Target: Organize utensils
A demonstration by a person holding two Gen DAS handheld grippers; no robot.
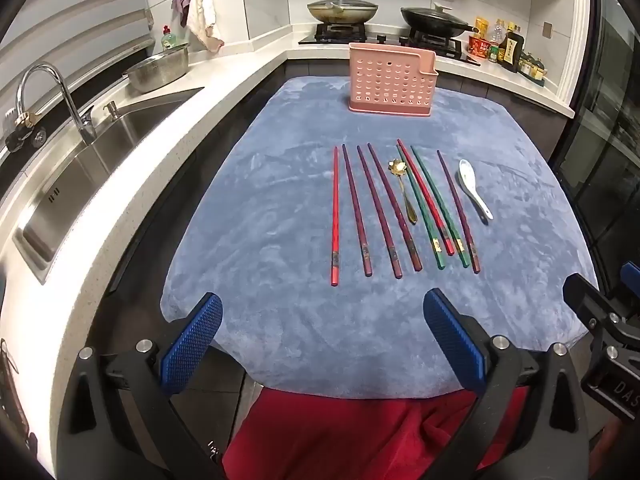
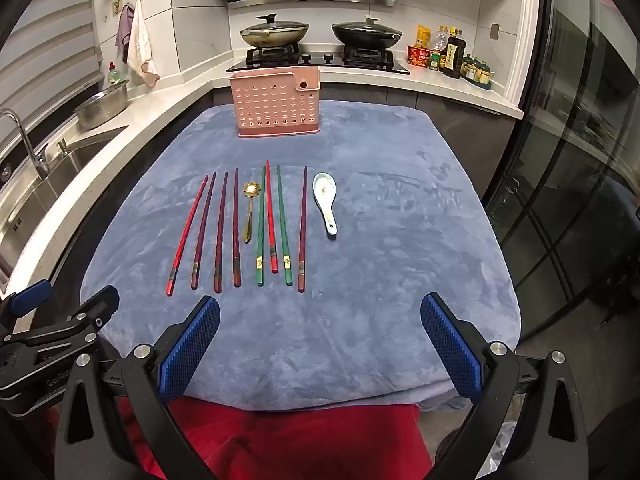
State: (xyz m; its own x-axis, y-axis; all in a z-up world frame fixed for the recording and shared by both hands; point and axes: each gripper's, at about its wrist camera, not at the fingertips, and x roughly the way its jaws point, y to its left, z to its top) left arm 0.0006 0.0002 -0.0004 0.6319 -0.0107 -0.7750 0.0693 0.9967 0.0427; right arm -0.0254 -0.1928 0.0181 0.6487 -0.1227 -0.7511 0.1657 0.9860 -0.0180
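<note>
Several chopsticks (image 1: 400,208) (image 2: 240,228), red, maroon and green, lie side by side on a blue cloth (image 1: 280,220) (image 2: 400,240). A gold spoon (image 1: 403,188) (image 2: 249,212) rests among them. Just right of the row lies a white ceramic spoon (image 1: 474,190) (image 2: 326,204). At the cloth's far edge a pink perforated utensil holder (image 1: 391,78) (image 2: 276,100) stands upright. My left gripper (image 1: 322,334) hovers open over the near edge, nothing between its blue pads. My right gripper (image 2: 320,336) is likewise open and empty, short of the chopstick ends.
A steel sink (image 1: 80,168) with a tap (image 1: 44,92) and a white counter (image 1: 224,84) run along the left. Behind are a stove with two lidded pans (image 2: 276,32) and sauce bottles (image 2: 448,54). A glass door (image 2: 580,160) stands on the right. Red fabric (image 2: 280,440) lies below the near edge.
</note>
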